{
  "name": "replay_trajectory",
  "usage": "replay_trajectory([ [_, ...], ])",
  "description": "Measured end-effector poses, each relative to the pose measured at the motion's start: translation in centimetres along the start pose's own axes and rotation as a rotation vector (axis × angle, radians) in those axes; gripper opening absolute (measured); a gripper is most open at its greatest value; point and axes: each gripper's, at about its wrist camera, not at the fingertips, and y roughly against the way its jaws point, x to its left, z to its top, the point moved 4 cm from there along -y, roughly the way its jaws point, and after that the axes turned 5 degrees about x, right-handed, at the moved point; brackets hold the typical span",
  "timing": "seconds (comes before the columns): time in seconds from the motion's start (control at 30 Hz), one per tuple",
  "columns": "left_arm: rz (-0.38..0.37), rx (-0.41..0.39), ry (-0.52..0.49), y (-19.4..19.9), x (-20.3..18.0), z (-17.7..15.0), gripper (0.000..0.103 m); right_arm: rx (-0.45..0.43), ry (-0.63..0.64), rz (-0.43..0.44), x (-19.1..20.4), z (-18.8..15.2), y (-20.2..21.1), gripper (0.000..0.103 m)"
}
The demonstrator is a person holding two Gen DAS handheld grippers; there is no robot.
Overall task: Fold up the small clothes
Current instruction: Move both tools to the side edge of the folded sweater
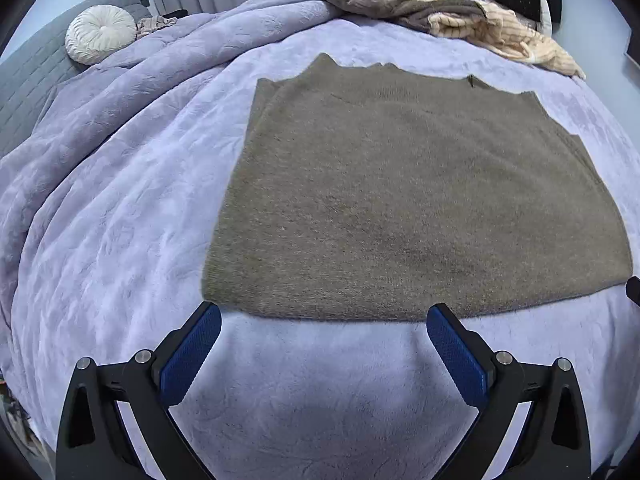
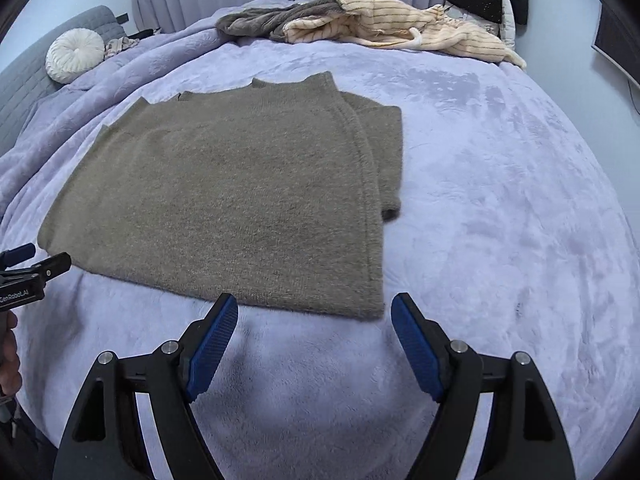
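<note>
Left wrist view: left tool [image 1: 324, 330] spread wide, blue pads apart with nothing between, poised over bare lavender blanket [image 1: 120, 208] just short of the near hem. Round white cushion [image 1: 100, 34] far left by a grey quilted headboard [image 1: 28, 76]. Heap of grey and cream striped clothes [image 1: 460, 20] at the far edge of the bed. Nothing between tool and garment. Olive-brown knitted sweater [image 1: 400, 200] spread flat mid-bed, sides folded in, collar away from the camera.

Right wrist view: right tool [image 2: 314, 316] likewise spread apart and empty, tips just short of the sweater's [image 2: 224, 200] near right corner. Left tool [image 2: 36, 260] at the left edge, beside the sweater's near left corner, in a hand [image 2: 8, 352]. Cushion [image 2: 74, 60] and clothes heap [image 2: 360, 24] far back. A folded-under sleeve peeking out on the right side.
</note>
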Motion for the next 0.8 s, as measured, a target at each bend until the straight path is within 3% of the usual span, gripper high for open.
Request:
replay_trajectory([
  [0.13,-0.078,0.011,0.066,-0.6,2.8,0.6,0.103,-0.035,-0.040,0.009,-0.6,0.7,1.6,0.082],
  [0.27,-0.250,0.074,0.212,-3.3,6.1,1.2,0.103,-0.044,-0.038,0.020,0.2,1.5,1.8,0.082],
  [0.43,-0.478,0.078,0.236,-4.6,6.2,2.0,0.103,-0.030,0.022,0.032,2.7,1.6,1.2,0.082],
  [0.8,-0.668,0.073,0.240,-6.5,7.4,2.5,0.103,0.017,0.079,0.067,5.7,1.2,-0.6,0.082],
])
